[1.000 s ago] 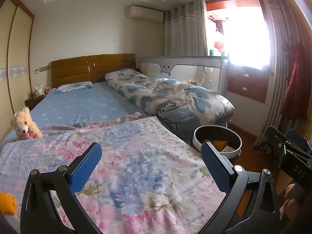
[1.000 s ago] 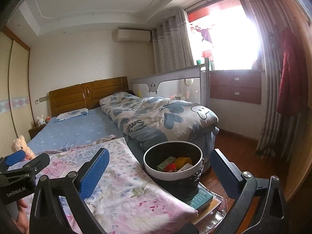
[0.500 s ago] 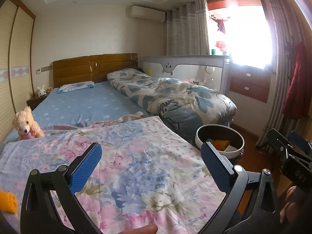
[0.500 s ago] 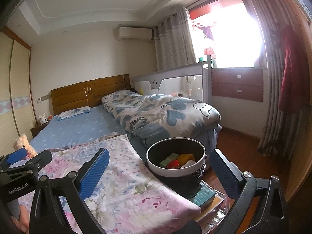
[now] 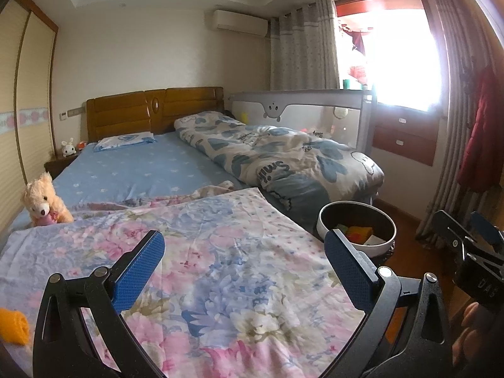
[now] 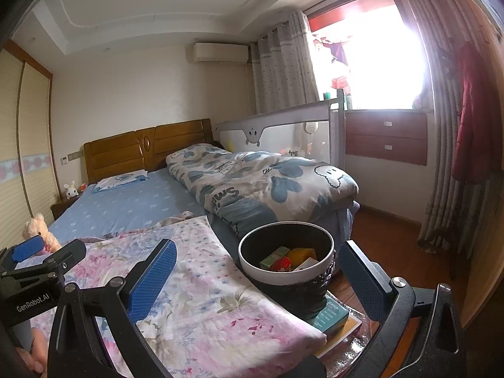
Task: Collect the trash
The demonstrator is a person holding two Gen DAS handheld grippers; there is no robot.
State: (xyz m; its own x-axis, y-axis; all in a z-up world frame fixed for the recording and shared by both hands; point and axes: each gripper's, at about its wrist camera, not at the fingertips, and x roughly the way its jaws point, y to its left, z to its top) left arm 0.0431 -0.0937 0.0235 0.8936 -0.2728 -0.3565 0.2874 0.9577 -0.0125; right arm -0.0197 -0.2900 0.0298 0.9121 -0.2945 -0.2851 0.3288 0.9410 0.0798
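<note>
Both claws empty with fingers spread wide: left gripper point(image 5: 241, 266) over the floral bedspread point(image 5: 220, 261), right gripper point(image 6: 258, 278) framing the trash bin point(image 6: 285, 252). Bin sits just ahead of the right claw, beside the bed corner, holding small boxes and wrappers point(image 6: 288, 260). Orange item point(image 5: 12, 324) lies on the bedspread, far left of the left claw.

Pretty lived-in bedroom. A floral quilt point(image 5: 220, 267) is spread over the near end of the bed, blue sheet point(image 5: 132, 170) behind it, and a rolled-up duvet with blue hearts point(image 5: 277, 154) lies along the window side. A teddy bear point(image 5: 42, 200) sits at the left edge, with a wooden headboard point(image 5: 154, 111) at the back. There's an air conditioner point(image 5: 241, 22) high on the wall and a red coat point(image 6: 469, 119) hanging by the curtains.
</note>
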